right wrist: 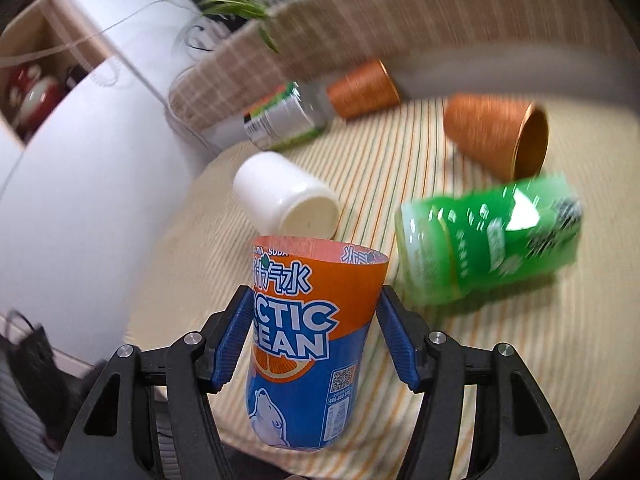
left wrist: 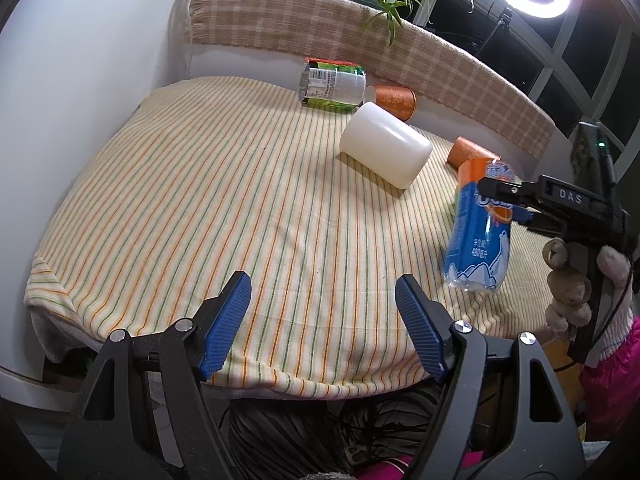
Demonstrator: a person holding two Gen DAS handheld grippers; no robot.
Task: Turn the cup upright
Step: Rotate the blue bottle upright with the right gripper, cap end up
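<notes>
Behind held blue-orange cup (right wrist: 304,344), white cup (right wrist: 286,196), green bottle (right wrist: 488,240)

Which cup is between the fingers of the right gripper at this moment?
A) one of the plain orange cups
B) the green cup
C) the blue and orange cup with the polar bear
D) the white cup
C: in the right wrist view the right gripper has its blue fingers against both sides of the blue and orange cup, while the white cup lies apart on the striped cloth.
</notes>
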